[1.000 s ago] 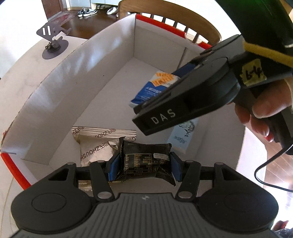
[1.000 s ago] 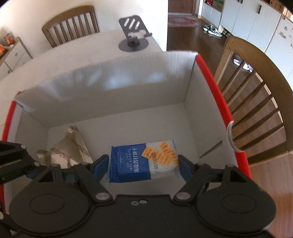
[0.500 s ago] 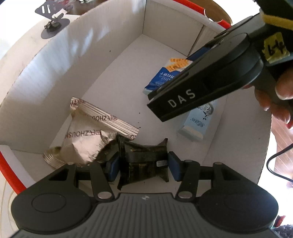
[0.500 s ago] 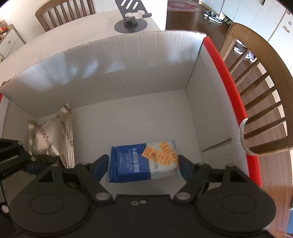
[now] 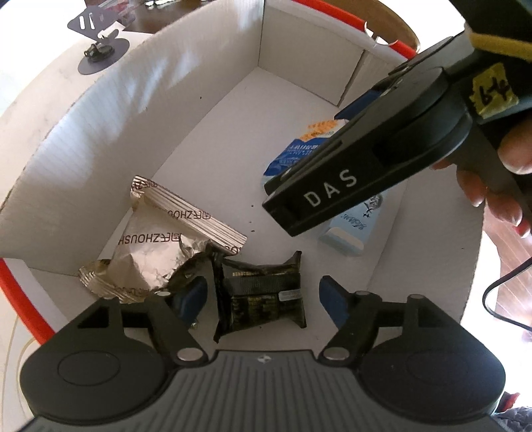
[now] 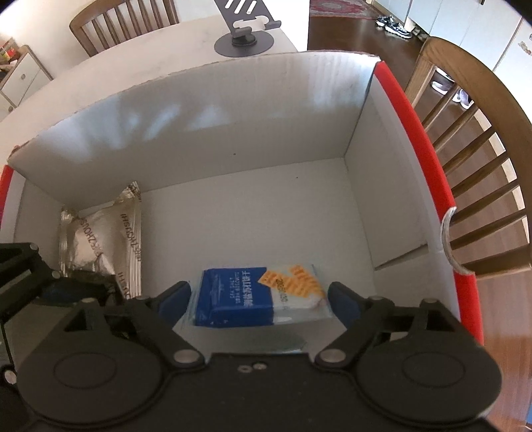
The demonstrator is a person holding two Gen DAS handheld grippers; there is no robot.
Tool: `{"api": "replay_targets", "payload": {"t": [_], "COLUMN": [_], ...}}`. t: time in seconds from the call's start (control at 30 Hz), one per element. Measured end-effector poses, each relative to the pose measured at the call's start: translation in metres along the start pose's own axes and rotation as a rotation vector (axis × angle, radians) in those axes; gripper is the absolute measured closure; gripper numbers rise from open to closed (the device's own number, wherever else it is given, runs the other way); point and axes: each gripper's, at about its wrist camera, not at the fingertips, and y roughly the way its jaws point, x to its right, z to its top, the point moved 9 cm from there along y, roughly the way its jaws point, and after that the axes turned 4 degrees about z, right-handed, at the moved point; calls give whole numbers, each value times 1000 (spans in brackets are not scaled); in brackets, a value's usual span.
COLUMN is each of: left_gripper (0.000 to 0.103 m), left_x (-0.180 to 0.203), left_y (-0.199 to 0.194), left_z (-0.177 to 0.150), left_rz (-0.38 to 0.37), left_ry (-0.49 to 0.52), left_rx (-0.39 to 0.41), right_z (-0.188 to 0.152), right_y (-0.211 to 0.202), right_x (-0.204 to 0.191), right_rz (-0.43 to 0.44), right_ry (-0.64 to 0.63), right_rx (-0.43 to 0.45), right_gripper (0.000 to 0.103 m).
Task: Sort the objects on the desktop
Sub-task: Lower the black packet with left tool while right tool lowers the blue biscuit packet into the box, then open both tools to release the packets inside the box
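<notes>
Both grippers reach down into a white cardboard box (image 5: 186, 109) with red rims. A dark packet (image 5: 261, 295) lies on the box floor between the blue pads of my left gripper (image 5: 262, 300), whose jaws are opening; gaps show on both sides. In the right wrist view a blue and white cracker pack (image 6: 257, 294) lies between the pads of my right gripper (image 6: 259, 300), also opening, with the pads clear of it. A silver foil pouch (image 5: 156, 246) rests to the left of the dark packet. A pale blue packet (image 5: 352, 226) lies partly under the right gripper's body.
The box's white walls (image 6: 216, 133) stand high around both grippers. A grey phone stand (image 6: 244, 31) stands on the white table behind the box. A wooden chair (image 6: 478, 159) is at the right of the box, and another (image 6: 123, 23) at the far side of the table.
Both grippers have sunk deeper into the box. The left jaws let go of the dark packet, which now lies free. The right jaws spread away from the cracker pack.
</notes>
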Motion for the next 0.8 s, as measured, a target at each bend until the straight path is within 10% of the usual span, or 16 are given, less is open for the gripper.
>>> {"api": "replay_targets", "payload": {"t": [0.8], "left_gripper": [20], "left_x": [8], "left_y": [-63], "left_z": [1], "left_rz": [-13], "left_ry": [-42], "left_rx": [149], "right_z": [-8], "right_y": [-78], "right_x": [-10], "right_rz": [59], "right_ry": [28], "right_rx": [151], "right_gripper": [10]}}
